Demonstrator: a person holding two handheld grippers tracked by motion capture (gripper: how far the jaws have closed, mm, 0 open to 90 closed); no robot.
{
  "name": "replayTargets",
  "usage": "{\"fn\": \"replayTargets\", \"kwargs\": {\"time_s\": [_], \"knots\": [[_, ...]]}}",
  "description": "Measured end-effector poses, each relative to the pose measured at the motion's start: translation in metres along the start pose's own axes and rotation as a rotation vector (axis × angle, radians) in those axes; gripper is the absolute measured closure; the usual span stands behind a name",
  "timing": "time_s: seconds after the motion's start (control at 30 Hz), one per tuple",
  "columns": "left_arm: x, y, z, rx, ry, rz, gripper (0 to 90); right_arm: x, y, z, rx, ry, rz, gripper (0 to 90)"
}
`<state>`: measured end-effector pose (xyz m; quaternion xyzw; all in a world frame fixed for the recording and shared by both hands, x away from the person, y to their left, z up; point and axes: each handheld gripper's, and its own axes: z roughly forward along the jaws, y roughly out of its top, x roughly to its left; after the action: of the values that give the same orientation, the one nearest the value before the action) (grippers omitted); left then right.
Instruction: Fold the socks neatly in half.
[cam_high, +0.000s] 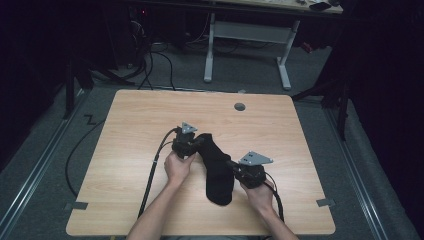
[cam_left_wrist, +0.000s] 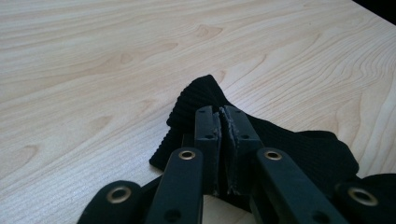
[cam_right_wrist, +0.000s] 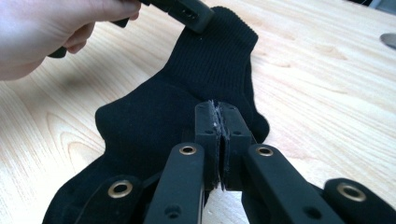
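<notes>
So the black sock (cam_high: 216, 167) was lying flat near the middle of the wooden table (cam_high: 130, 165), cuff end pointing away from the person and toe end toward them, with a bend at the heel. The left gripper (cam_high: 196, 143) had its jaws pressed together right at the ribbed cuff (cam_left_wrist: 198, 100), and in the left gripper view the pads looked squeezed tight over the fabric edge, so I'd say it was pinching the cuff. The right gripper (cam_high: 234, 165) was clamped shut too, at the sock's side edge around the heel; in the right gripper view the jaws met with barely a sliver between them, sitting on the knit, so probably nipping a bit of cloth, though how much was hard to tell. My guess was that holding two spots like that let the person stretch or straighten the sock, or get ready to fold it. Nothing much was in the way: the tabletop around it was bare wood, just a round cable hole (cam_high: 240, 106) farther back, well apart from the sock. The black cables (cam_high: 152, 167) trailed off toward the person's side, and a white desk frame (cam_high: 247, 37) stood on the floor beyond.
</notes>
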<state>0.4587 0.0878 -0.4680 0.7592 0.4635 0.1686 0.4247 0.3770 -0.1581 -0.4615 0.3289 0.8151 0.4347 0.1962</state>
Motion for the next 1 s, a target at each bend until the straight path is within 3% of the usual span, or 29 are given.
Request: {"fn": "replayTargets", "kwargs": {"time_s": [0.13, 0.27, 0.4, 0.5, 0.7, 0.87, 1.0], "knots": [[0.001, -0.006, 0.009, 0.036, 0.005, -0.009, 84.7, -0.002, -0.003, 0.0, 0.016, -0.017, -0.012, 87.9], [0.003, -0.012, 0.023, 0.087, 0.004, -0.006, 83.2, -0.005, -0.014, 0.006, 0.073, -0.003, 0.011, 87.3], [0.003, -0.012, 0.027, 0.108, 0.013, -0.005, 72.0, -0.006, -0.02, 0.013, 0.139, 0.012, 0.032, 76.9], [-0.001, -0.009, 0.02, 0.1, 0.03, 0.02, 60.8, -0.007, -0.021, 0.013, 0.131, 0.004, 0.041, 70.5], [-0.016, -0.008, 0.008, 0.082, 0.015, 0.103, 57.1, 0.0, -0.016, 0.002, 0.075, 0.012, 0.014, 69.4], [-0.025, -0.012, 0.017, 0.115, -0.031, 0.128, 57.2, 0.009, -0.014, 0.005, 0.079, 0.047, -0.011, 71.0], [-0.028, -0.015, 0.026, 0.144, -0.024, 0.15, 57.6, 0.011, -0.016, 0.014, 0.119, 0.062, -0.024, 71.9]]}}
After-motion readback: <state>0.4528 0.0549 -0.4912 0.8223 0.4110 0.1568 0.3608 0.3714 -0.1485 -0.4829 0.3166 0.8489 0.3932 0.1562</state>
